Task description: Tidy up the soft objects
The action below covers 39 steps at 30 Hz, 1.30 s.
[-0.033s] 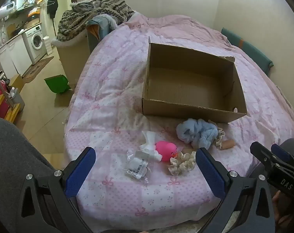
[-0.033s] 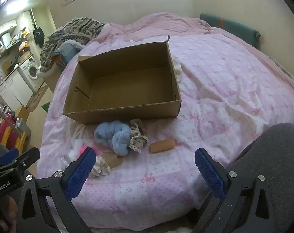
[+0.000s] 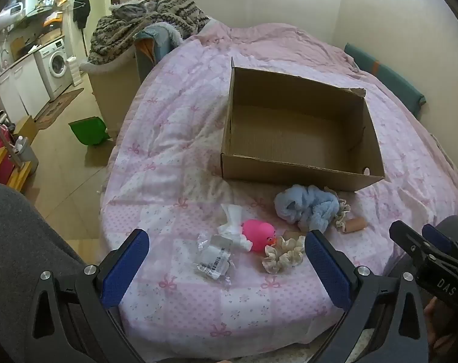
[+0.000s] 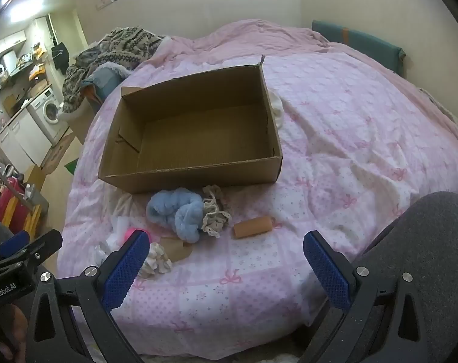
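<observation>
Two hand-held grippers: I hold the left hand-held gripper [image 3: 224, 267] and right hand-held gripper [image 4: 225, 260] above the bed's near edge, both spread wide, gripping nothing.
Cardboard box [image 3: 301, 178]: on pink bed [image 3: 174, 157], nothing inside.
Soft objects: blue fluffy cloth [image 3: 304, 207], pink duck toy [image 3: 257, 236], cream scrunchie [image 3: 285, 254] lie just before the box.

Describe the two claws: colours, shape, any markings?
Both look alike: black skeletal frames with triangular cut-outs and silver bolts, each finger faced with a blue ribbed pad. The left claw carries white "GenRobot.AI" lettering, seen from the right wrist; the right claw shows "DAS" from the left wrist. No cables visible. Grey fabric sits beside each.
</observation>
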{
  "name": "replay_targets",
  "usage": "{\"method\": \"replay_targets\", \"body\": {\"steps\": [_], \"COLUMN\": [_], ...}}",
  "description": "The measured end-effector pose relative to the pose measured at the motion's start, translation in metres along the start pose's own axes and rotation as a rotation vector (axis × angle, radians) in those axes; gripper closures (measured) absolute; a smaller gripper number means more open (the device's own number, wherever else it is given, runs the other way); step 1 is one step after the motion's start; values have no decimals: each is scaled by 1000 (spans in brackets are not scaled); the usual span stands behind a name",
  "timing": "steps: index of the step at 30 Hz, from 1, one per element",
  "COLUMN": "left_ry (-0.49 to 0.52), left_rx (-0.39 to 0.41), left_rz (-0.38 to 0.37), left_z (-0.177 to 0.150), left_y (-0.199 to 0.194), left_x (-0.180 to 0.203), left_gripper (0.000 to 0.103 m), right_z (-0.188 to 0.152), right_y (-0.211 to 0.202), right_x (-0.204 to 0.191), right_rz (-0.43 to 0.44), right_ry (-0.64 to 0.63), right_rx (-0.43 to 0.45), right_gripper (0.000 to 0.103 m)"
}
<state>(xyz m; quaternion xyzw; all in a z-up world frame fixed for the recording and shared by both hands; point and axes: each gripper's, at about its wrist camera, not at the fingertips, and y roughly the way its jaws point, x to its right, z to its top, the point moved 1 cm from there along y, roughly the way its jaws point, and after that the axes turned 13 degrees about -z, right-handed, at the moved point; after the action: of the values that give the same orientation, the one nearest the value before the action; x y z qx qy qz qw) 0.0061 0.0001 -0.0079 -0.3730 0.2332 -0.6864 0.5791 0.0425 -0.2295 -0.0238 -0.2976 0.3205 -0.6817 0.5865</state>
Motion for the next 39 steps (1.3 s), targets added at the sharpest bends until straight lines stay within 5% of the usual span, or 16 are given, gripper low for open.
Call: {"method": "replay_targets", "body": {"steps": [39], "left_ry": [2], "left_rx": [2], "left_rz": [3], "left_z": [0], "left_y": [0], "left_x": [0], "left_gripper": [0], "right_z": [0], "right_y": [0], "right_x": [0], "right_rz": [3], "right_ry": [4], "right_rx": [2], "right_gripper": [0]}}
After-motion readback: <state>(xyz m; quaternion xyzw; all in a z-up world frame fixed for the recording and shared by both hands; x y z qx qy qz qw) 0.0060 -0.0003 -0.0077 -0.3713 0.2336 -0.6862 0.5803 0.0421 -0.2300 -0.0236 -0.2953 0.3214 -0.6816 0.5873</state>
